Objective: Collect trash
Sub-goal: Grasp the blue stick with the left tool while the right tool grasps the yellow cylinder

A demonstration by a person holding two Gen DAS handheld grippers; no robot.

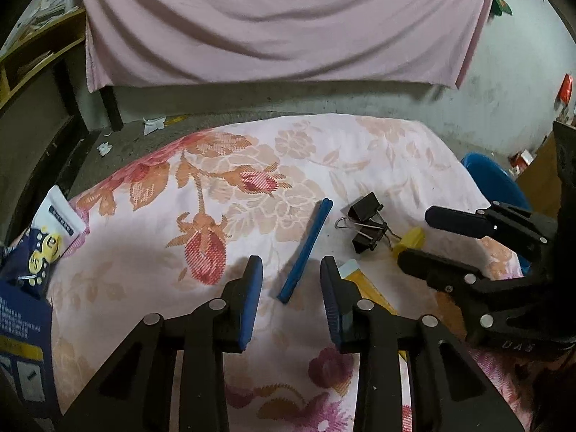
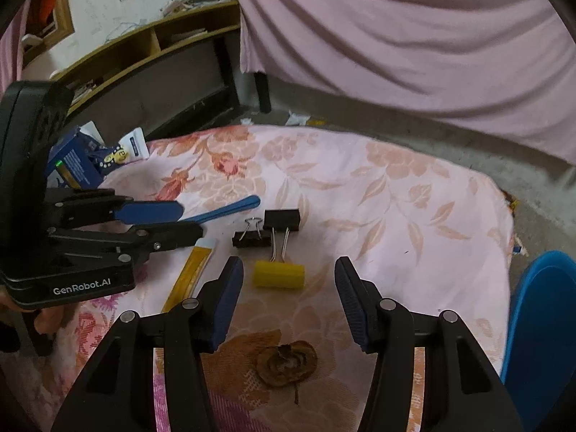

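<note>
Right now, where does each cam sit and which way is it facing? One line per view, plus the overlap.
Left wrist: sits on the left gripper, looking forward and down over the floral cloth at the blue stick; own open fingers show, and the right gripper enters from the right.
Right wrist: sits on the right gripper, facing the yellow clip; own open fingers show, with the left gripper and part of a hand at left.
Shared: blue stick, black binder clips, yellow clip, blue bin, pink curtain.

left claw (image 1: 291,298): black frame, blue pads | silver screws | "GenRobot.AI" marking
</note>
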